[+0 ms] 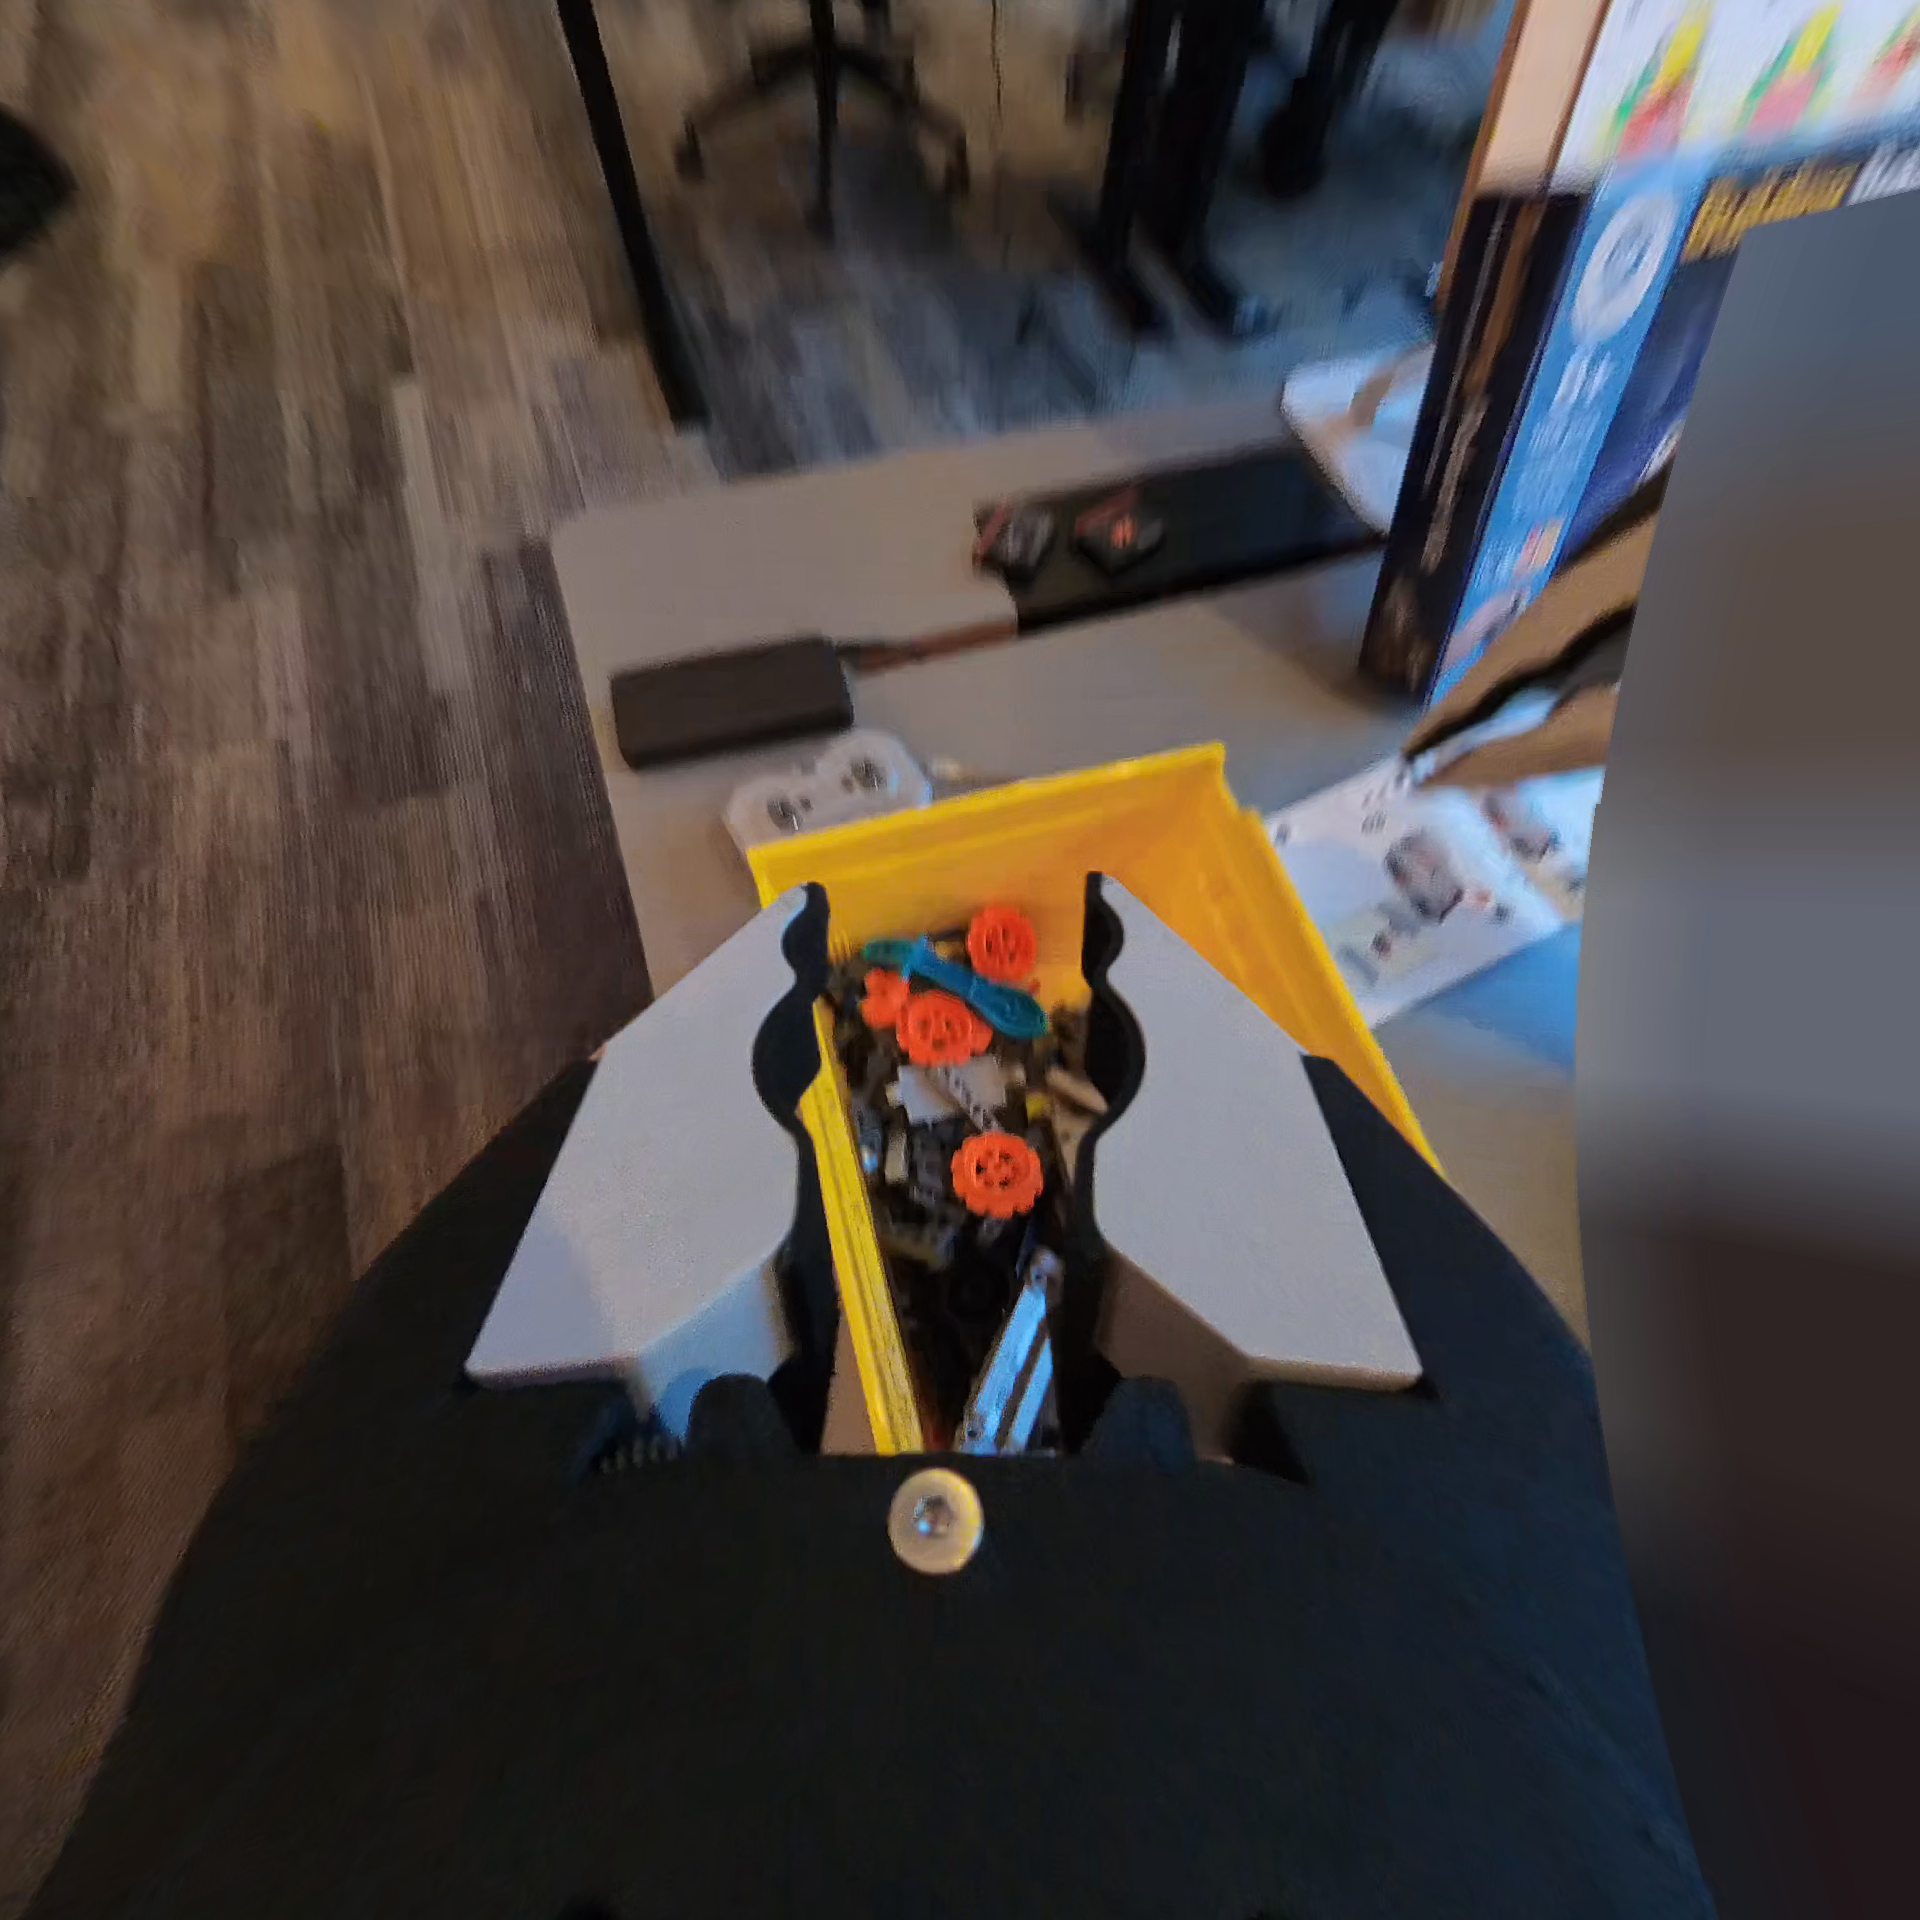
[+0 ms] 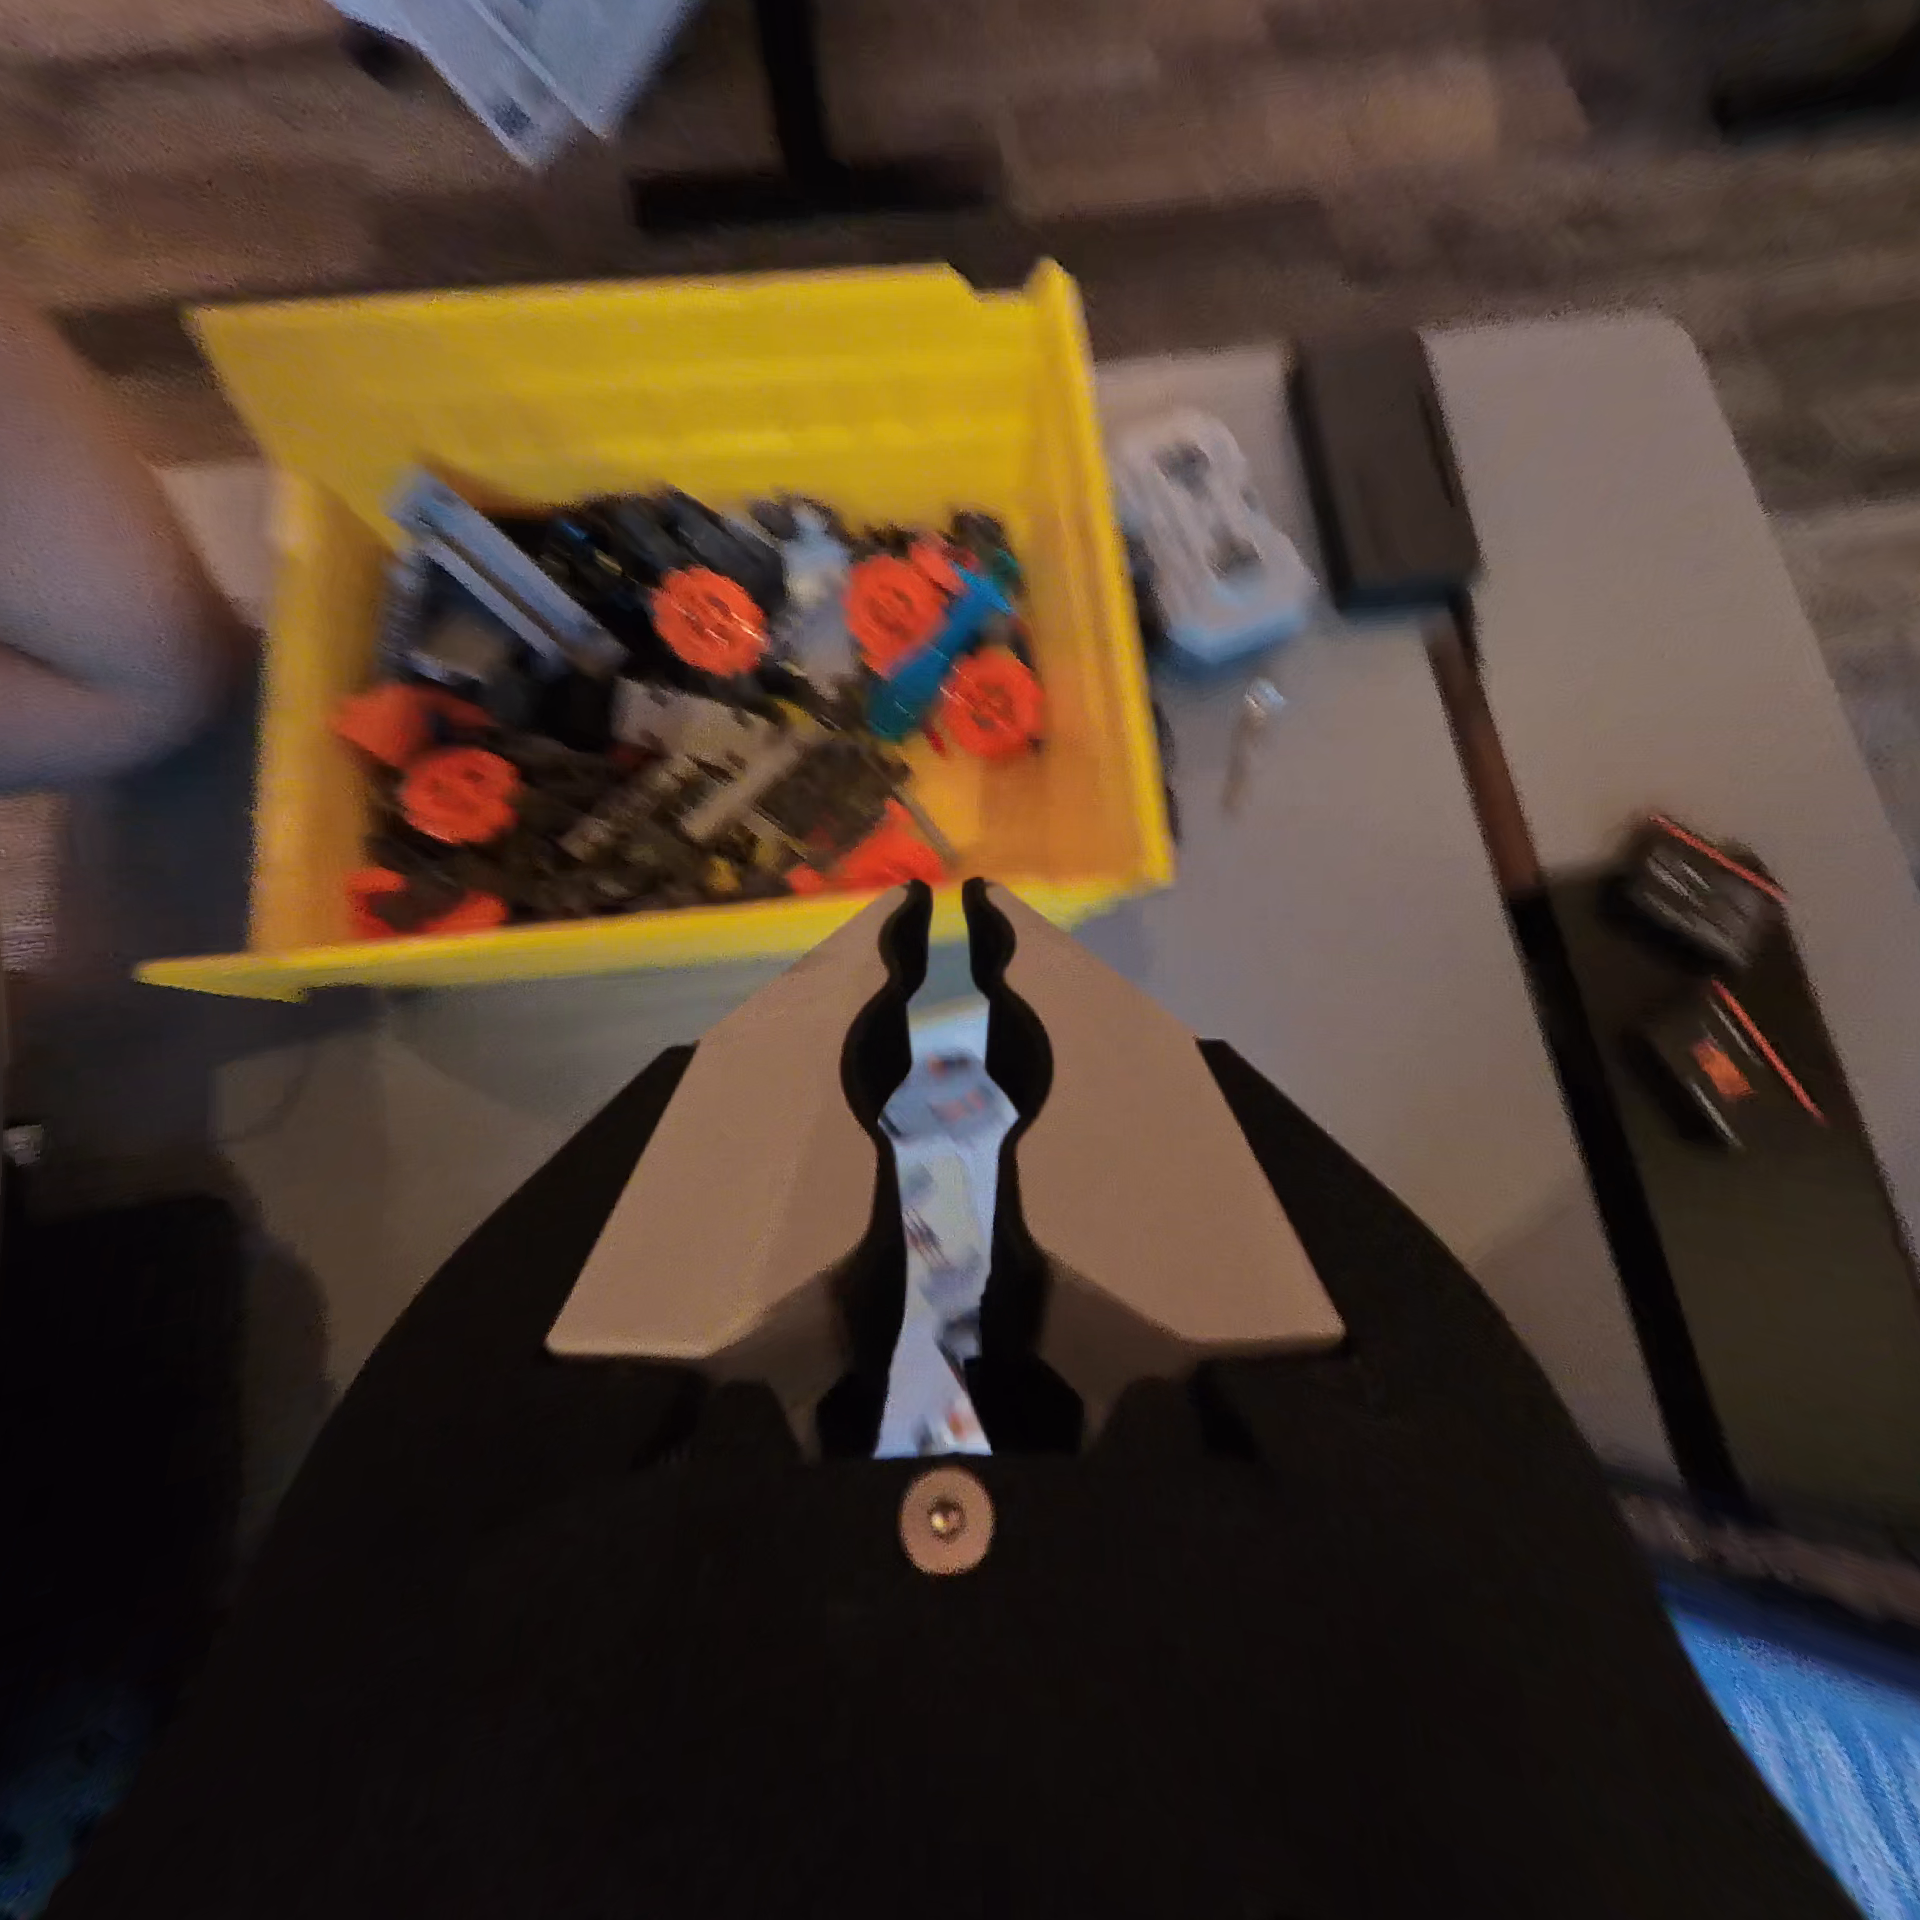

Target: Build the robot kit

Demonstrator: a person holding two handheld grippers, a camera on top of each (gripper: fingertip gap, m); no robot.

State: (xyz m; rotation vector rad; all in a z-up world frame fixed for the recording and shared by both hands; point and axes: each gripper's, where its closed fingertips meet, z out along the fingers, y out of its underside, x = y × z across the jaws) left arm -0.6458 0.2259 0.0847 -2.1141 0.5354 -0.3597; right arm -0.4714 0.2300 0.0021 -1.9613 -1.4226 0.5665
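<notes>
- Both my views look down on a grey table [image 2: 1351, 935] over a brown and grey floor, with black stand legs in the upper part of the frames; both pictures are smeared by blur.
- In the left wrist view my left gripper [image 1: 951, 904] has its fingers spread wide, one on each side of the near left wall of a yellow bin [image 1: 1039, 831] at centre frame; I cannot tell whether either finger touches it, and nothing is pinched.
- Between the fingers I see the bin's load of dark small parts with orange gear wheels [image 1: 940, 1027] and a teal piece [image 1: 956, 982].
- Beyond the bin, upper centre, lie a white controller [image 1: 831, 784] and a black slab [image 1: 727, 698]; a blue box [image 1: 1558, 436] stands at upper right.
- In the right wrist view my right gripper [image 2: 945, 899] has its fingers nearly together, a narrow gap left, holding nothing.
- Its tips sit at the bin's [image 2: 623, 374] near rim at centre frame; a printed sheet [image 2: 940, 1195] shows through the gap.
</notes>
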